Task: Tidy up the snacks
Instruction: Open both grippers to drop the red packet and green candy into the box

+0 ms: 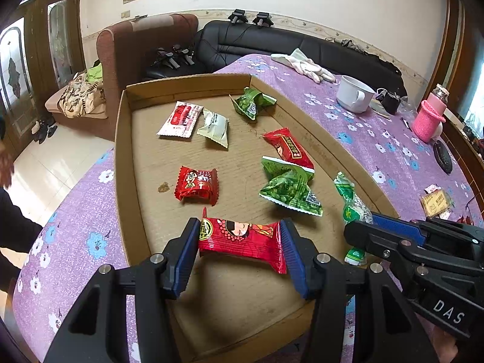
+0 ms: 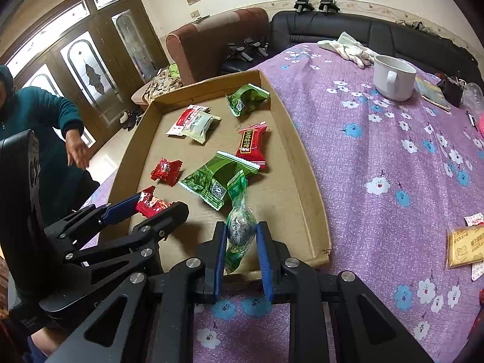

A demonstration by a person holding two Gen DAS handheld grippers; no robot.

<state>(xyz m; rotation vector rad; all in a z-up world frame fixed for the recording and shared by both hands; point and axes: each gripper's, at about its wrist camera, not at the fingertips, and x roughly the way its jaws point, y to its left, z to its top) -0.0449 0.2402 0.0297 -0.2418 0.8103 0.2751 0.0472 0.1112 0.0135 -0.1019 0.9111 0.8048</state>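
Note:
A shallow cardboard tray (image 1: 121, 157) (image 2: 305, 181) lies on the purple flowered tablecloth with several wrapped snacks in it. My left gripper (image 1: 239, 239) is shut on a red snack packet (image 1: 242, 242) with a face printed on it, held just above the tray's near end; the same red packet (image 2: 149, 204) shows between the left gripper's fingers in the right wrist view. My right gripper (image 2: 241, 239) is shut on a clear green-ended candy (image 2: 239, 227) (image 1: 351, 205) over the tray's near right corner. Loose in the tray lie a green packet (image 1: 287, 187), a red candy (image 1: 196, 184) and a red packet (image 1: 289, 148).
Farther back in the tray sit a red-and-white sachet (image 1: 180, 119), a pale packet (image 1: 214, 127) and a green packet (image 1: 252, 103). A white mug (image 2: 393, 77), white gloves (image 2: 348, 48), a pink knitted bottle (image 1: 429, 115) and yellow packets (image 2: 466, 245) rest on the cloth. A person in a teal sleeve (image 2: 39, 112) stands at left.

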